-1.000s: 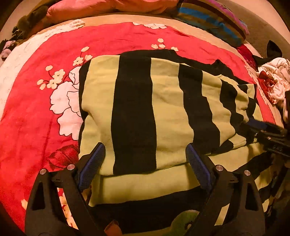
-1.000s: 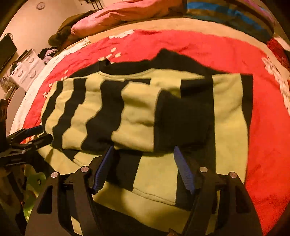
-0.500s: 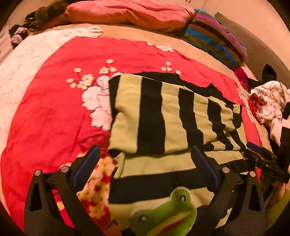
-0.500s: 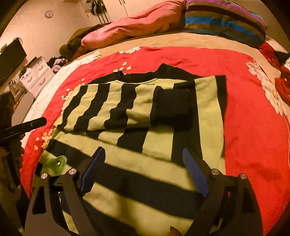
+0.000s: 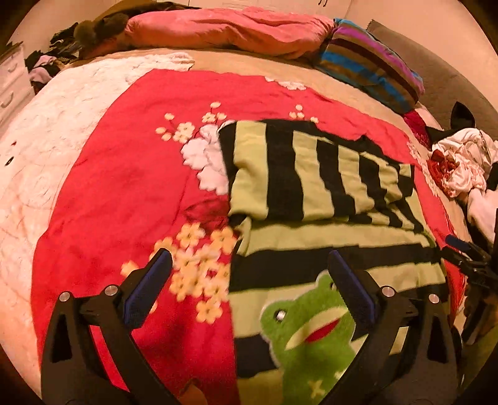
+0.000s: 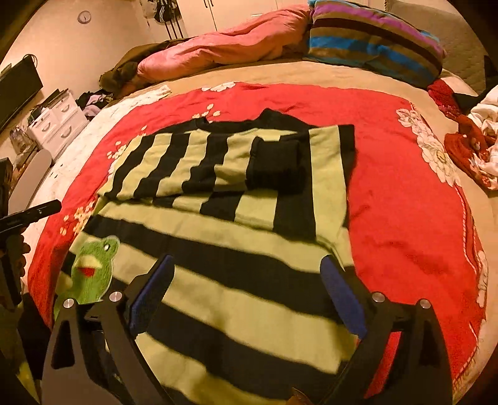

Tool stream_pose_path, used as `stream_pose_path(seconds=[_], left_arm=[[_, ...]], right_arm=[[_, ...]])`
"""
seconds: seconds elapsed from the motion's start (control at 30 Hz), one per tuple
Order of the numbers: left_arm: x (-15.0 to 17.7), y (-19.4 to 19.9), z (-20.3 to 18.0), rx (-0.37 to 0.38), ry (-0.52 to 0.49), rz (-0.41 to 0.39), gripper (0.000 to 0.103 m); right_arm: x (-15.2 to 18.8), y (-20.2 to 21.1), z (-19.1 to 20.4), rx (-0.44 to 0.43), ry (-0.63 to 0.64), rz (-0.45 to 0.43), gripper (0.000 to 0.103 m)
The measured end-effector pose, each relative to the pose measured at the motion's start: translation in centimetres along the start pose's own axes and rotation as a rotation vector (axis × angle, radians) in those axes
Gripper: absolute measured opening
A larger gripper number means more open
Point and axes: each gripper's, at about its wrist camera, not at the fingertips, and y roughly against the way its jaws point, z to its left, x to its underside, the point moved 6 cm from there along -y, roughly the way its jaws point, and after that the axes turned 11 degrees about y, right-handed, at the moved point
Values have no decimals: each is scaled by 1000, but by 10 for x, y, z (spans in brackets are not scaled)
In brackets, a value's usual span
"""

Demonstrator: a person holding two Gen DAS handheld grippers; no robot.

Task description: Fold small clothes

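Left hand-held gripper [image 5: 249,271] and right hand-held gripper [image 6: 247,274] both hover spread open and empty over the green-and-black striped knit sweater [image 6: 236,199], lying sleeves-folded-in on the red floral blanket [image 6: 404,193], likely ready for the hem fold.

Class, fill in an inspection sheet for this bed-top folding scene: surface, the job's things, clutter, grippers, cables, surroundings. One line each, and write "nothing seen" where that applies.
Surface: red floral blanket spread over the bed.
Job's things: striped sweater, green and black, lying flat with both sleeves folded across the upper body; frog patch near the hem.
Clutter: heap of white and red clothes at the bed's right edge.
Grippers: left gripper open, holding nothing; right gripper open above the sweater's lower part, holding nothing.
Cables: nothing seen.
Surroundings: pink duvet and striped pillow at the head of the bed; white drawers and wall clock to the left.
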Motion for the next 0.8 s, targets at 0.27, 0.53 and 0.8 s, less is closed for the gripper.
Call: stream_pose_path(seconds=[0.27,0.53,0.8], left_arm=[[31,11,23,-27,19,61,94],[66,22,28,-7,37,127,94],[110,24,13,-1,-16,210,94]], right_arm=[[39,22,5,40,21,69,97],[70,33,10,34,9,131,97],[112,43,21,-6,-38,218,97]])
